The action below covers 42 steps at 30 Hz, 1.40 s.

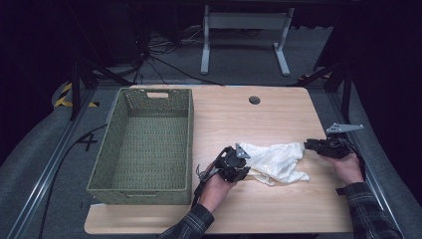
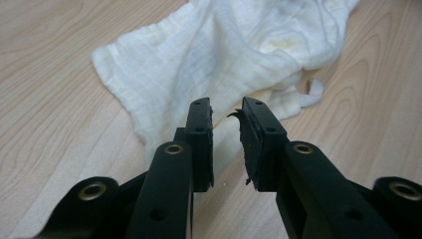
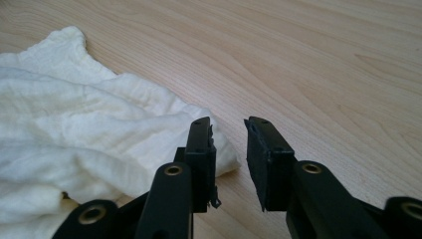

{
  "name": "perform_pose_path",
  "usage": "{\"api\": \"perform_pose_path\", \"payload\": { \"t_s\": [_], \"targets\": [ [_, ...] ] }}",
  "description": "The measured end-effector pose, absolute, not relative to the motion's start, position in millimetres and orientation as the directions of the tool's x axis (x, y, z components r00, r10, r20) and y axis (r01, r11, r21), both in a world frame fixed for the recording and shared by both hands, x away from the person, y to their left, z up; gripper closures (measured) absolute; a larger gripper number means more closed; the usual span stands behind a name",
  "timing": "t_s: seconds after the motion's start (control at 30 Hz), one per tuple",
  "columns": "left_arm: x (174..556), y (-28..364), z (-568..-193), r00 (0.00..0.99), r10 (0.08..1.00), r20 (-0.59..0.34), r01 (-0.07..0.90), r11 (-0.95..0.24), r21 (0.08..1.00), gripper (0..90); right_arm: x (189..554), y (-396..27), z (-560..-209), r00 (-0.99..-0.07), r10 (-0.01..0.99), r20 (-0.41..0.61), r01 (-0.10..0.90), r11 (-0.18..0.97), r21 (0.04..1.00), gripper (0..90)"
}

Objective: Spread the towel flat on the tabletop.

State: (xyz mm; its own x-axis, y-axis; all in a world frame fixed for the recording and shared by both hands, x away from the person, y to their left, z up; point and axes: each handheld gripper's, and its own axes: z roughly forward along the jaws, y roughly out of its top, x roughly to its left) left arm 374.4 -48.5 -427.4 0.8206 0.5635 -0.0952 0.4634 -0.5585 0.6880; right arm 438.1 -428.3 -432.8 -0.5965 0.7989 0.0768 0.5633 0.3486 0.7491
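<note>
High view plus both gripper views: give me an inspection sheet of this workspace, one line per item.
Surface: light wooden table with a round hole near the far edge.
Job's things: crumpled white cloth lying on the table; green woven basket at the left, nothing in it.
Clutter: nothing seen.
Grippers: left gripper open over the cloth's edge; right gripper open at the cloth's other end, nothing clamped.
Cables: black cables on the floor beyond.
Surroundings: grey carpet, white table frame.
</note>
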Motion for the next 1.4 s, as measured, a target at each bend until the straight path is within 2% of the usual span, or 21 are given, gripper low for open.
{"api": "perform_pose_path", "payload": {
  "t_s": [0.1, 0.13, 0.17, 0.23, 0.27, 0.37, 0.6, 0.73, 0.8, 0.83, 0.9, 1.1, 1.13, 1.23, 1.4],
  "targets": [
    [376.6, -51.4, -432.1, 0.826, 0.554, -0.101, 0.461, -0.562, 0.687, 74.1, 444.8, -423.1, -440.6, -0.617, 0.782, 0.087, 0.569, 0.367, 0.736, 68.3],
    [376.6, -51.4, -432.1, 0.826, 0.554, -0.101, 0.461, -0.562, 0.687, 74.0, 446.4, -421.2, -442.7, -0.626, 0.774, 0.094, 0.572, 0.374, 0.730, 70.5],
    [377.0, -51.5, -435.2, 0.825, 0.556, -0.100, 0.465, -0.569, 0.678, 74.0, 448.0, -418.3, -445.9, -0.638, 0.764, 0.098, 0.577, 0.389, 0.718, 78.3],
    [377.7, -51.0, -437.6, 0.825, 0.555, -0.103, 0.470, -0.574, 0.670, 74.0, 448.9, -415.4, -448.4, -0.653, 0.750, 0.109, 0.579, 0.401, 0.710, 87.1],
    [378.4, -50.2, -438.5, 0.824, 0.557, -0.101, 0.471, -0.577, 0.667, 74.0, 448.7, -414.7, -448.1, -0.656, 0.747, 0.109, 0.577, 0.403, 0.710, 88.8],
    [381.1, -48.9, -442.4, 0.818, 0.564, -0.114, 0.487, -0.573, 0.659, 73.8, 446.9, -410.1, -439.9, -0.675, 0.728, 0.121, 0.559, 0.397, 0.728, 89.4],
    [380.9, -50.7, -449.1, 0.822, 0.559, -0.106, 0.491, -0.602, 0.630, 73.0, 435.8, -372.9, -413.7, -0.757, 0.648, 0.076, 0.452, 0.436, 0.778, 89.7],
    [381.3, -50.7, -449.0, 0.820, 0.561, -0.112, 0.494, -0.597, 0.632, 73.0, 427.6, -341.5, -407.3, -0.820, 0.570, 0.048, 0.384, 0.486, 0.785, 89.7],
    [381.0, -51.4, -450.3, 0.822, 0.557, -0.114, 0.496, -0.603, 0.625, 73.0, 422.9, -326.9, -407.5, -0.854, 0.516, 0.072, 0.371, 0.504, 0.780, 89.6],
    [380.7, -52.0, -450.7, 0.824, 0.556, -0.112, 0.494, -0.608, 0.622, 73.0, 416.7, -315.7, -407.6, -0.875, 0.483, 0.035, 0.335, 0.551, 0.764, 89.3],
    [380.1, -52.1, -451.4, 0.825, 0.554, -0.110, 0.492, -0.609, 0.622, 73.0, 412.7, -310.6, -405.0, -0.888, 0.459, 0.022, 0.303, 0.549, 0.779, 83.7],
    [379.4, -49.8, -453.8, 0.822, 0.557, -0.120, 0.498, -0.600, 0.626, 72.9, 416.4, -336.5, -388.6, -0.840, 0.542, 0.022, 0.323, 0.468, 0.822, 80.3],
    [379.3, -49.7, -453.8, 0.821, 0.558, -0.119, 0.498, -0.600, 0.626, 72.8, 418.1, -342.1, -390.4, -0.823, 0.568, 0.007, 0.334, 0.474, 0.814, 78.8],
    [378.6, -49.8, -453.8, 0.823, 0.557, -0.116, 0.496, -0.603, 0.625, 72.0, 424.9, -351.2, -400.2, -0.808, 0.587, 0.049, 0.376, 0.450, 0.810, 75.2],
    [378.8, -49.0, -454.6, 0.822, 0.555, -0.124, 0.498, -0.597, 0.629, 71.5, 433.5, -341.1, -416.8, -0.816, 0.573, 0.074, 0.403, 0.473, 0.783, 70.4]
  ]
}}
